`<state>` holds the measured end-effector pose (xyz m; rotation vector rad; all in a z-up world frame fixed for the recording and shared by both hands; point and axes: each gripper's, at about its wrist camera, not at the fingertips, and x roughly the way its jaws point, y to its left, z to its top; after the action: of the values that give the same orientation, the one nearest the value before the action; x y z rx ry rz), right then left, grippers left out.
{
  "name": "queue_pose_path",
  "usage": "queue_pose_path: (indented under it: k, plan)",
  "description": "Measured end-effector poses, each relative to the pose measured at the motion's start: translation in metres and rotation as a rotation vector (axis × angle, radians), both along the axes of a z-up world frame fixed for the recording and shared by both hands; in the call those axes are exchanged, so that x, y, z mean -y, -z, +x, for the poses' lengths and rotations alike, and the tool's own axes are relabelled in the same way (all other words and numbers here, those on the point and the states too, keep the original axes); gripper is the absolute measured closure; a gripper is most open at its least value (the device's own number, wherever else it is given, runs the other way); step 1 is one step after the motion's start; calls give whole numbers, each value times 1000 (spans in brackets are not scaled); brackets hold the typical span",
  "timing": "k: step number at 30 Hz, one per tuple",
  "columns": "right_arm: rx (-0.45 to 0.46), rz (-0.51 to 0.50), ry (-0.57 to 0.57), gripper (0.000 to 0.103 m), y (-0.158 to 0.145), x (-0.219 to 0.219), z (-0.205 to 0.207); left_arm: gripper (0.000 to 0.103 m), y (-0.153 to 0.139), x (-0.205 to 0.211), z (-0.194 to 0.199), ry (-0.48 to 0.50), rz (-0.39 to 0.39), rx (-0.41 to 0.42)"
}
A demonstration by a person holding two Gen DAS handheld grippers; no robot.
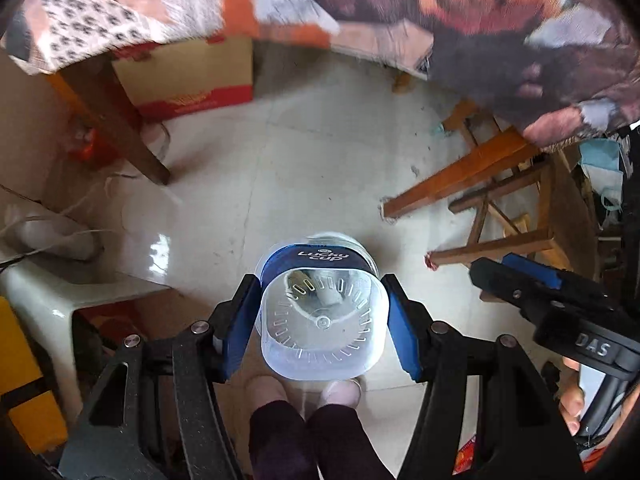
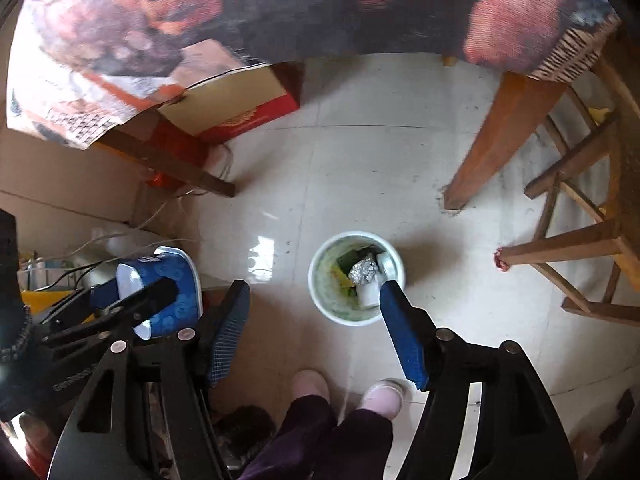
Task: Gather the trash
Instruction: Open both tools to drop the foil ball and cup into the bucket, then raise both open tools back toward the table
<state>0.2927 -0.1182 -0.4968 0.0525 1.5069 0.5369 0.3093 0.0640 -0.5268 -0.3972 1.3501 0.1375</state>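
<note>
My left gripper (image 1: 320,284) is shut on a clear plastic cup (image 1: 324,332) with a blue "Lucky cup" band, its base turned toward the camera and a blue pad pressed on each side. The same cup (image 2: 168,292) shows at the left of the right wrist view. My right gripper (image 2: 314,286) points down at the floor, open, with nothing between its fingers. Below it stands a white round bin (image 2: 320,280) holding a foil ball (image 2: 364,270), a white piece and green scraps. The right gripper's right finger overlaps the bin's rim in the picture. In the left wrist view the right gripper (image 1: 516,276) hangs at the right.
The pale tiled floor (image 2: 360,168) lies below. Wooden table legs (image 2: 492,152) and a wooden stool (image 2: 580,240) stand to the right, and a red and tan cardboard box (image 2: 240,108) sits under a cloth-covered table. A person's pink slippers (image 2: 384,396) are just behind the bin. Cables trail at the left.
</note>
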Motion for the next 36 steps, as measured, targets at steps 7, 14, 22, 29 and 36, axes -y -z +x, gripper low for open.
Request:
queue_pose_path:
  k: [7,14,22,29,36]
  plan:
    - [-3,-30,62,39,-14,17,8,42,28,29,22,82,-84,-69]
    - [22,-32,99,39,-35,21,15,39,30,50,30,135,-56,-156]
    - [70,-13,120,39,-93,22,10,39,-42,40,19,117,-29,-91]
    - [135,6,134,39,-171,24,-3,39,-132,28,5,89,-2,-2]
    - [233,39,136,39,-258,20,-20,39,-236,19,-20,71,25,122]
